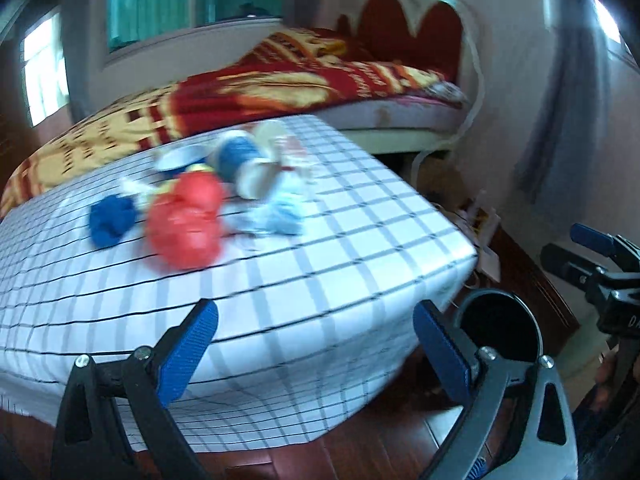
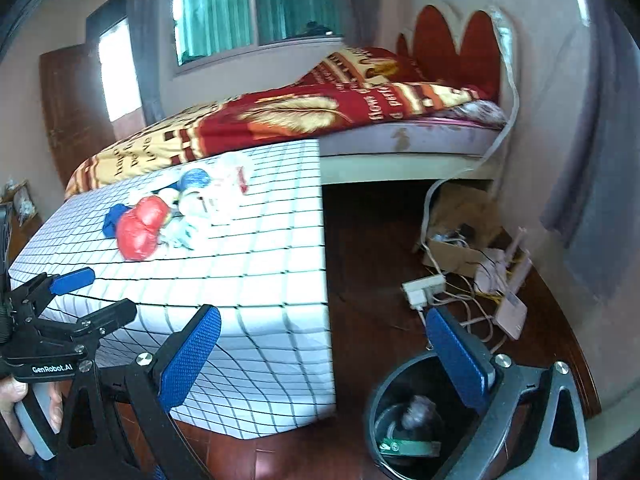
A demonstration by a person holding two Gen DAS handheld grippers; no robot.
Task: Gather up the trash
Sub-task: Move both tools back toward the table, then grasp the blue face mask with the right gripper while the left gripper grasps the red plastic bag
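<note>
A blurred pile of trash lies on the table with the white checked cloth (image 1: 320, 264): a red crumpled bag (image 1: 184, 224), a dark blue wad (image 1: 110, 220), a light blue wad (image 1: 280, 216) and a tipped blue-and-white cup (image 1: 240, 160). My left gripper (image 1: 316, 344) is open over the table's near edge, well short of the pile. My right gripper (image 2: 324, 352) is open too, above the table corner and floor. A black bin (image 2: 384, 392) stands on the floor below its right finger, with some scraps inside. The right wrist view also shows the red bag (image 2: 142, 226) and the left gripper (image 2: 96, 296).
A bed with a red and yellow blanket (image 2: 280, 116) runs behind the table. On the wooden floor to the right lie a power strip (image 2: 424, 288), tangled cables and a cardboard box (image 2: 460, 208). A hand (image 2: 16, 408) holds the left gripper's handle.
</note>
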